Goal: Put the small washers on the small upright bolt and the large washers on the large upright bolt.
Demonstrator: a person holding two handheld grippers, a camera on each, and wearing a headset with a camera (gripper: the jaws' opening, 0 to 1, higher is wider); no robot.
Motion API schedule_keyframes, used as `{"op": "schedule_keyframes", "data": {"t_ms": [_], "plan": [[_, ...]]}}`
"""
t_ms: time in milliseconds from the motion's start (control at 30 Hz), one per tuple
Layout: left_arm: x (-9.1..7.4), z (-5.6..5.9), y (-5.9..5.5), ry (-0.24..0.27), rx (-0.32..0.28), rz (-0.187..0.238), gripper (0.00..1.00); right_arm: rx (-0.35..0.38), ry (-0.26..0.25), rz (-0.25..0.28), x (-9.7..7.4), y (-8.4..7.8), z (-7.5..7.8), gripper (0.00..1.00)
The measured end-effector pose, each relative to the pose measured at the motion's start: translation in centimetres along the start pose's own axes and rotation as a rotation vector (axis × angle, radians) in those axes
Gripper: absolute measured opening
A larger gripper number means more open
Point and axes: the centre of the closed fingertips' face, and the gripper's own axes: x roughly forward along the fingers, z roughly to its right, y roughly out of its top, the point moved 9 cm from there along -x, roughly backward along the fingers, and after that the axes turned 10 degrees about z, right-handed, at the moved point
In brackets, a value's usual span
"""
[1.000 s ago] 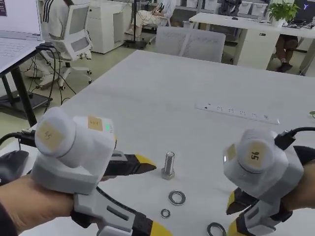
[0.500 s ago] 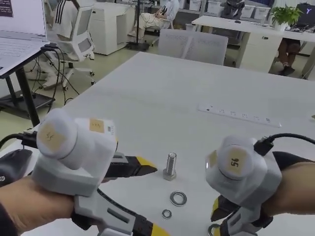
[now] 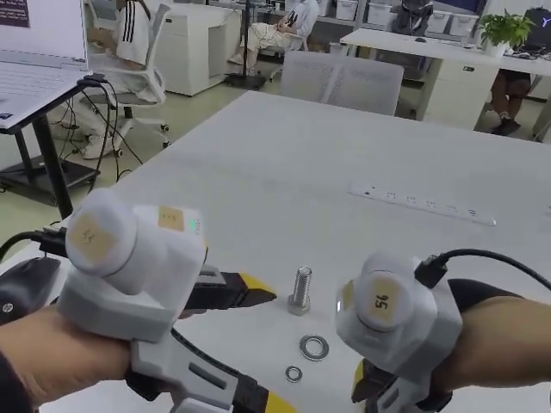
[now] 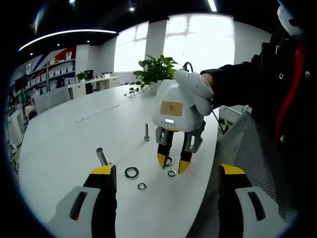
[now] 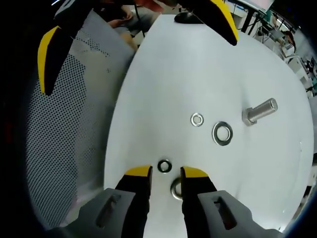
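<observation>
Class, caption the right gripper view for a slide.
Open right gripper poised over a small washer; beyond, a large washer, a second small washer and the large bolt.

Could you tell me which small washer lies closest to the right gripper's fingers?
The small washer just ahead of the gap between the fingers; the other small washer lies farther off, beside a large washer.

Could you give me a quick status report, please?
Left gripper open by large bolt. Right gripper open, astride a small washer. Bolt bare. Large washer close beside it.

Open tabletop (image 3: 284, 172) beyond the large upright bolt (image 3: 300, 290)
</observation>
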Motion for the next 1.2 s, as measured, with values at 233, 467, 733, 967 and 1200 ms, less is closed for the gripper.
{"op": "schedule_keyframes", "data": {"t_ms": [233,467,733,967,1200], "plan": [[-0.20,0.09,-0.17,0.003,-0.003,-0.001,0.84,-0.016,0.002,-0.019,0.60,-0.02,-0.19,0.24],[-0.20,0.06,-0.15,0.003,-0.002,0.001,0.84,-0.032,-0.008,-0.032,0.73,0.03,-0.06,0.23],[-0.26,0.13,-0.05,0.006,-0.001,0.007,0.84,-0.092,-0.022,-0.065,0.89,0.36,-0.71,0.21],[-0.36,0.18,-0.06,0.007,-0.001,0.007,0.84,-0.094,-0.021,-0.060,0.88,0.32,-0.80,0.19],[-0.43,0.24,0.00,0.006,0.000,0.008,0.84,-0.089,-0.026,-0.035,0.79,0.13,-0.56,0.15]]}}
